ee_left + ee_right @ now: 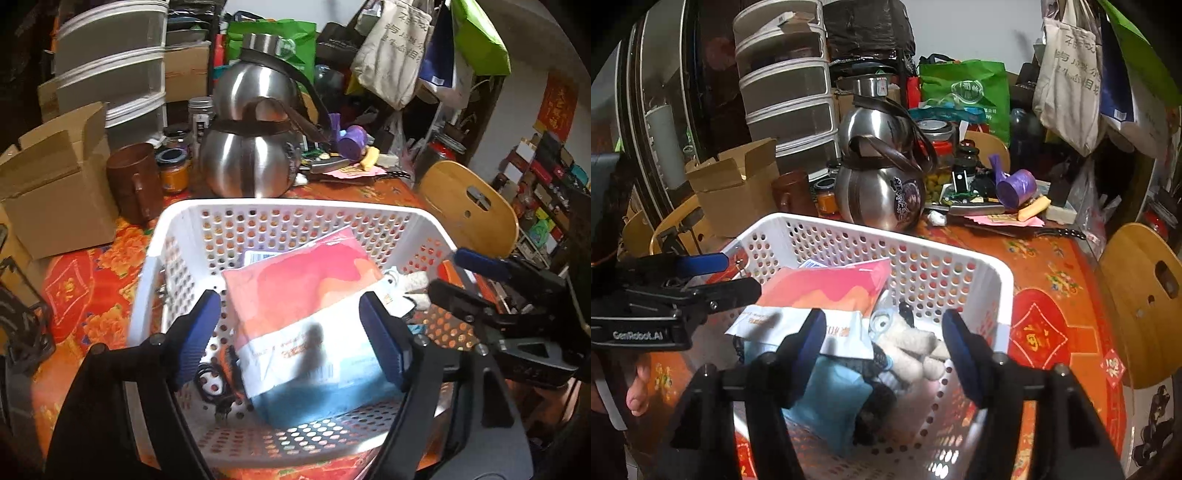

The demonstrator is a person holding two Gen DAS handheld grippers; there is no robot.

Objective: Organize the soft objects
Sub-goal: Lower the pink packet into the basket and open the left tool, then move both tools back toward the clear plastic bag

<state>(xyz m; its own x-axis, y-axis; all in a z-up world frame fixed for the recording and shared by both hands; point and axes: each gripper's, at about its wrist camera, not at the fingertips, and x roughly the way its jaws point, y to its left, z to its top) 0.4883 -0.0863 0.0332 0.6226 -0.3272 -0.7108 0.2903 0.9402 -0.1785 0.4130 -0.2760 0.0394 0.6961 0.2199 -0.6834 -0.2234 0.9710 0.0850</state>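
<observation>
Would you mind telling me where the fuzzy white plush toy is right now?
The white plush toy lies inside the white basket, on its right side beside the pink-and-blue packet; the left wrist view shows it peeking past the packet's right edge.

left claw (288, 332) spread empty, right claw (882, 350) likewise

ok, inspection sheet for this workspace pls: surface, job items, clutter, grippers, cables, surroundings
Surface: table under a red floral cloth.
Job's things: white perforated basket holding a pink-and-white soft package, a blue pouch and a white plush toy.
Clutter: steel gourd flask, cardboard box, brown mug, jars, purple scoop.
Grippers: left gripper and right gripper both open over the basket.
Cables: black cord in the basket.
Surroundings: drawer unit, hanging bags, wooden chair.
</observation>
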